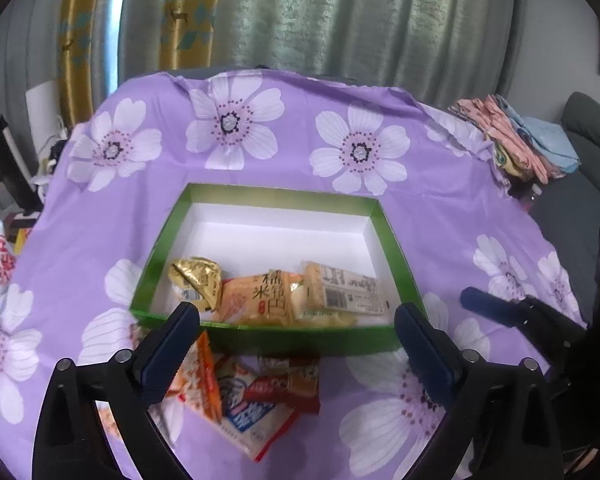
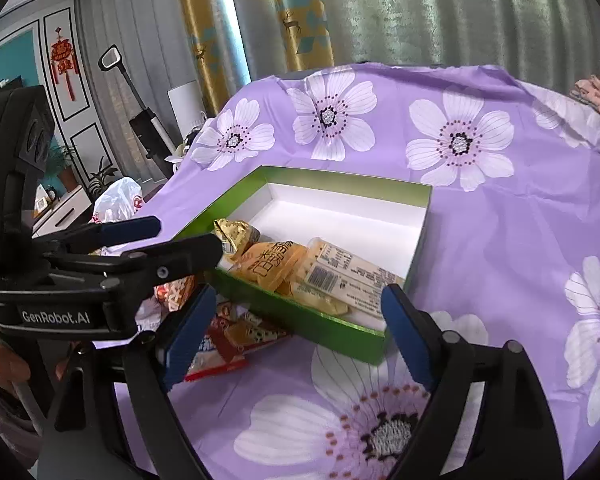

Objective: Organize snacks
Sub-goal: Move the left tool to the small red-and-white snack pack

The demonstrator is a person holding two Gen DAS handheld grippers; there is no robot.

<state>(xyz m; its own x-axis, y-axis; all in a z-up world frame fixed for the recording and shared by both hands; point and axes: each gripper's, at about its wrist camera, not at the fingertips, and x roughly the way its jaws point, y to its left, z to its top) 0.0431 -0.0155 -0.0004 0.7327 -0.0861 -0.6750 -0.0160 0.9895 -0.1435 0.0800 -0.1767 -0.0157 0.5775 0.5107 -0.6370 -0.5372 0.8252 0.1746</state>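
A green box [image 1: 300, 338] with a white inside sits on the purple flowered cloth. Along its near wall lie a gold packet [image 1: 198, 280], an orange packet [image 1: 260, 296] and a pale packet with a barcode [image 1: 344, 292]. Several loose snack packets [image 1: 244, 396] lie on the cloth in front of the box. My left gripper [image 1: 297, 309] hovers open above the box's near wall, nothing between its fingers. My right gripper [image 2: 298, 292] is open and empty over the box's near right corner [image 2: 376, 344]. The left gripper [image 2: 184, 236] shows beside it, jaws apart.
Folded clothes [image 1: 516, 136] are piled at the cloth's far right edge, beside a grey sofa [image 1: 580, 152]. A white plastic bag [image 2: 116, 200] lies off the left edge. Curtains hang behind. A hand [image 2: 4, 360] holds the left gripper's handle.
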